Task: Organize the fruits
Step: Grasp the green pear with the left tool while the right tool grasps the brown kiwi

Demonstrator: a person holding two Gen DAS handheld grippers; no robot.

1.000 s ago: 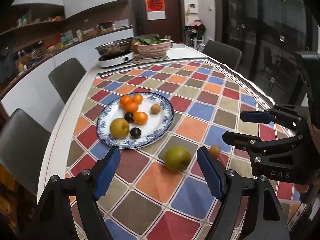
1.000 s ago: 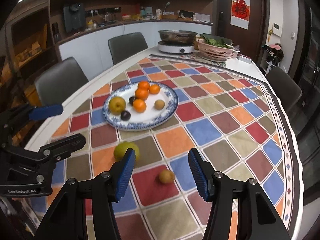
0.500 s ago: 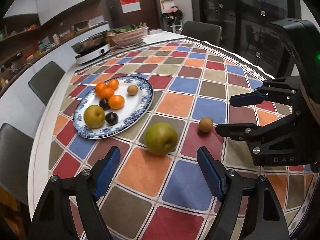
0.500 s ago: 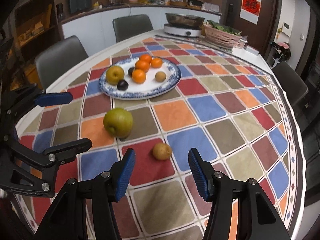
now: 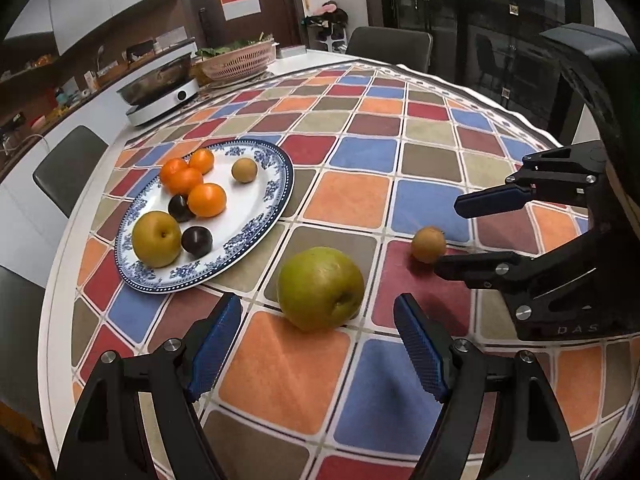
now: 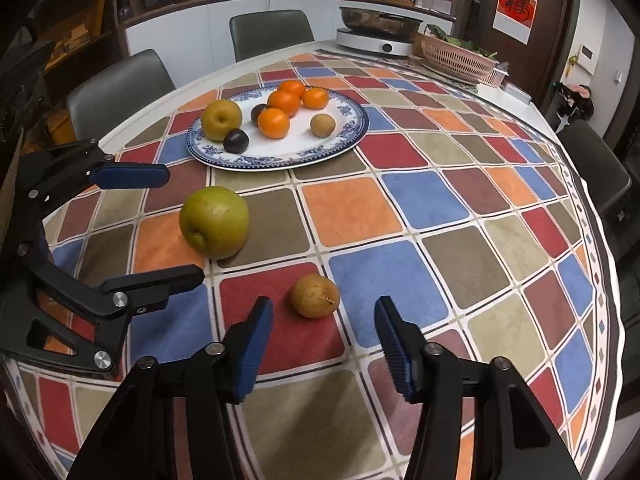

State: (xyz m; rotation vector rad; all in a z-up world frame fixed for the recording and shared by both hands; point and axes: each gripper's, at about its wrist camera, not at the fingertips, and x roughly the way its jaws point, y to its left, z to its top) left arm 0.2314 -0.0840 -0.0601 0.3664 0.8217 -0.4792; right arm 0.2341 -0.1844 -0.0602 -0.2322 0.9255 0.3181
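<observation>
A big green pear (image 5: 320,288) lies on the checked tablecloth, just ahead of my left gripper (image 5: 316,306), which is open with its blue pads either side and clear of it. A small brown fruit (image 6: 315,295) lies right of the pear, at the tips of my right gripper (image 6: 324,306). That gripper's jaws are closing, with the pads still off the fruit. From the right wrist, the left gripper (image 6: 182,224) brackets the pear (image 6: 214,222). The blue-patterned plate (image 5: 276,184) holds several oranges, two dark plums, a yellow pear and a brown fruit.
At the far end of the table stand a cooker with a pan (image 5: 160,84) and a pink basket of greens (image 5: 240,60). Grey chairs (image 6: 272,32) ring the table. The table's edge (image 5: 60,272) curves close to the plate's left.
Both grippers have come down closer to the table, so the pear and the small brown fruit look larger and nearer. The right jaws stand slightly narrower than before.
</observation>
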